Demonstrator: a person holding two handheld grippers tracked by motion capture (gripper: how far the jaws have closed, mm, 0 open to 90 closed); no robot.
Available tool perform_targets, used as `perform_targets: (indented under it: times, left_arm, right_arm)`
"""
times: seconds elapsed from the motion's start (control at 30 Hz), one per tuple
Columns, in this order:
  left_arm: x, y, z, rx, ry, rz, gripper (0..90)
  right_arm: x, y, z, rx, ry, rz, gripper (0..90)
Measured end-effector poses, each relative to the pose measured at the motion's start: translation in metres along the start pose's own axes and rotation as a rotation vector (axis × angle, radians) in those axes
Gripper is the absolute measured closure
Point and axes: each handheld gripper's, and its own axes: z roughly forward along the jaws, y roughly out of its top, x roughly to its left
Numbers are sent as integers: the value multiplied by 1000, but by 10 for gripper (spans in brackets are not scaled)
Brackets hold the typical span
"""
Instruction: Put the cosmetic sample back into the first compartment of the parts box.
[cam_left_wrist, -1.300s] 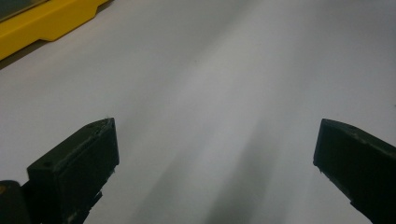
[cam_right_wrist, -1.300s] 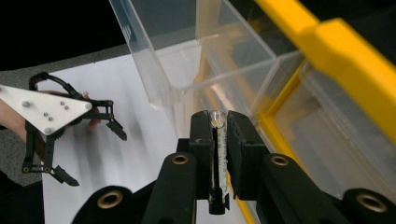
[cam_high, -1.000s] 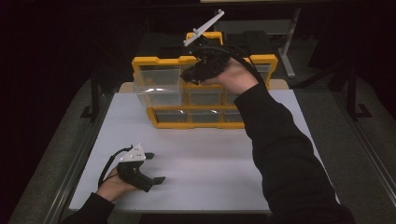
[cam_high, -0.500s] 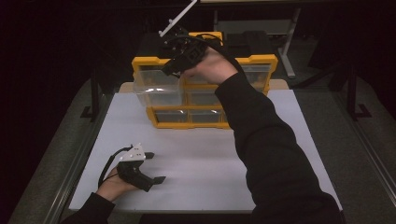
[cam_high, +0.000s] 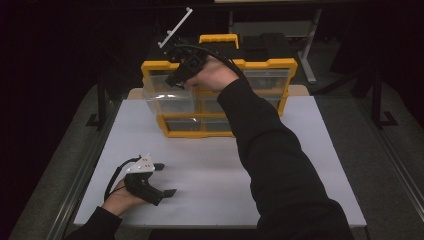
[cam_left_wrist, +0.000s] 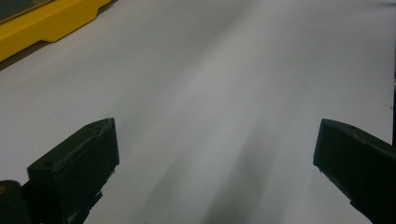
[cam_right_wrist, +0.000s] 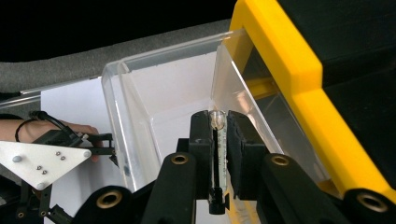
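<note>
At the lower left of the high view, the left gripper (cam_high: 159, 179) rests on the white table (cam_high: 300, 165), jaws wide apart, bare surface around it. Up at centre, the right gripper (cam_high: 173, 80) hangs over the pulled-out clear drawer (cam_high: 167, 97) of the yellow organizer (cam_high: 270, 65), jaws clamped on a thin clear tube (cam_right_wrist: 218, 140) above the drawer's open cavity.

No lettering, label, brand or number can be read on anything here.
</note>
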Motion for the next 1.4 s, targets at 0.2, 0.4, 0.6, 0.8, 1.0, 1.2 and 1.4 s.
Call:
perform_targets:
  times: [0.2,0.4,0.6,0.8,1.0,1.2,1.4]
  left_arm:
    - [0,0,0,-1,0,0,0]
    - [0,0,0,6,-2,4,0]
    - [0,0,1,5,-1,2,0]
    - [0,0,1,6,1,3,0]
    - [0,0,2,11,2,4,0]
    - [0,-1,2,15,0,5,0]
    - [0,-1,2,15,1,1,0]
  right_arm:
    - [-1,-2,4,17,13,0,791]
    - [-3,-4,4,10,17,18,696]
    - [-4,-5,-6,-18,9,23,754]
    - [-4,-13,-24,-28,12,19,887]
    - [-3,-23,-40,-52,-7,27,887]
    - [-4,-36,-52,-57,-19,37,886]
    - [-6,-53,-56,-51,-32,51,885]
